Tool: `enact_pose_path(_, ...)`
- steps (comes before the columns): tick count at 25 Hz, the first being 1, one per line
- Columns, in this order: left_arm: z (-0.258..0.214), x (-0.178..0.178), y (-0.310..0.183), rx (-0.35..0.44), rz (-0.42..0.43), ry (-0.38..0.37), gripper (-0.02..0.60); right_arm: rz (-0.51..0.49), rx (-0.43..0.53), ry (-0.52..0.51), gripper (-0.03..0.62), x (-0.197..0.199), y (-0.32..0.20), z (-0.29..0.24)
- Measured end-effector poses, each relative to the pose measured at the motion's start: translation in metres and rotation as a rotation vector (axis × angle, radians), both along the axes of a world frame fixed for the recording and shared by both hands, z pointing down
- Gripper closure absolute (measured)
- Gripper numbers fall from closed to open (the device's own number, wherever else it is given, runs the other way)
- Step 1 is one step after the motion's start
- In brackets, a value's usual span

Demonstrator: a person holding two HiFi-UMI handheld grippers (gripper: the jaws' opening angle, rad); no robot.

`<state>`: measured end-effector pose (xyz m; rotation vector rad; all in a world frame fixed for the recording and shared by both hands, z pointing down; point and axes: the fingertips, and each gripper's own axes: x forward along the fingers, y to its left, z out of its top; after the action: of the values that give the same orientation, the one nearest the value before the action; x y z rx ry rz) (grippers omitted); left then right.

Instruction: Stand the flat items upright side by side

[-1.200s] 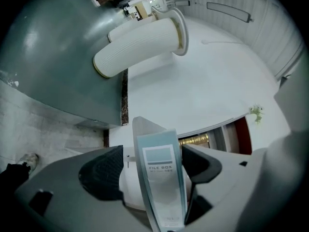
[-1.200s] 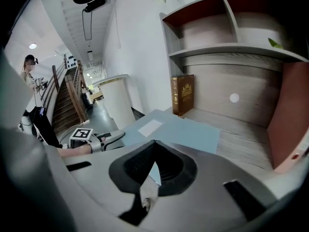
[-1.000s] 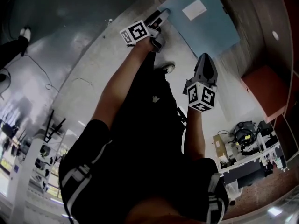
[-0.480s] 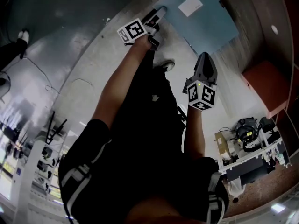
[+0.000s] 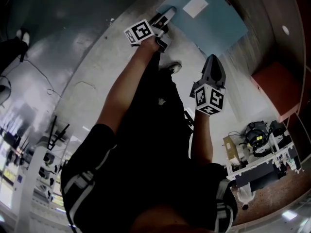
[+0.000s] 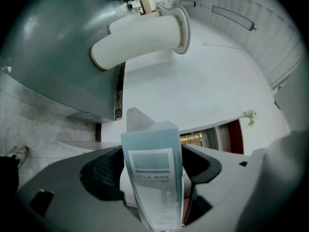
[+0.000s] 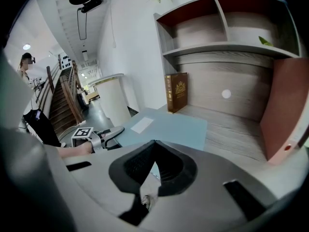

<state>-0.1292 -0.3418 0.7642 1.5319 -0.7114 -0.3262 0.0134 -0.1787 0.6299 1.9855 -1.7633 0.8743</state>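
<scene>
Contact is on the left side only: the left gripper [image 5: 165, 17] has its jaws pressed onto the narrow labelled spine of the flat, pale blue translucent plastic file box [image 5: 209, 25]. It holds the box at its near-left end. The box lies broad face up on the light wooden shelf board [image 7: 231, 124], and its long axis runs away from that gripper toward the far right.

The right gripper [image 5: 212, 62] hangs nearer the person, well apart from the box. Its jaws are fully together with nothing between them, and it points down toward the box's near edge. The left hand is therefore the one placed to act. In my judgement the box must be tipped up about its long edge and carried toward the back of the shelf.

The right gripper view shows what the head view does not: a brown hardback book with gold print [image 7: 176, 92] standing upright at the back, just beyond the box's far corner. The box could be stood beside it.

The left gripper view alone shows the grip, with the spine end-on, its white label readable, and a dark pad against each side.
</scene>
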Motion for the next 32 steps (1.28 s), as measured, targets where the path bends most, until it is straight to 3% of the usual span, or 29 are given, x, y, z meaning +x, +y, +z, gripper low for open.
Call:
enact_pose_path(5, -0.003, 0.002, 0.002, 0.007, 0.040, -0.057, 0.225, 0.022, 0.009, 0.000, 0.569, 0.005, 0.001, -0.006)
enact_pose_path(12, -0.015, -0.003, 0.036, -0.023, 0.021, -0.083, 0.239, 0.068, 0.043, -0.007, 0.569, 0.020, 0.018, -0.019)
enact_pose_path(18, -0.054, -0.005, 0.060, 0.045, 0.025, -0.162, 0.255, 0.108, 0.090, 0.012, 0.569, 0.041, 0.048, -0.046)
enact_pose_path(25, -0.112, -0.001, 0.090, 0.232, 0.063, -0.334, 0.264, 0.175, 0.146, 0.048, 0.569, 0.072, 0.101, -0.080)
enact_pose_path(32, -0.190, 0.053, 0.126, 0.505, 0.176, -0.507, 0.270, 0.270, 0.220, 0.085, 0.569, 0.112, 0.159, -0.115)
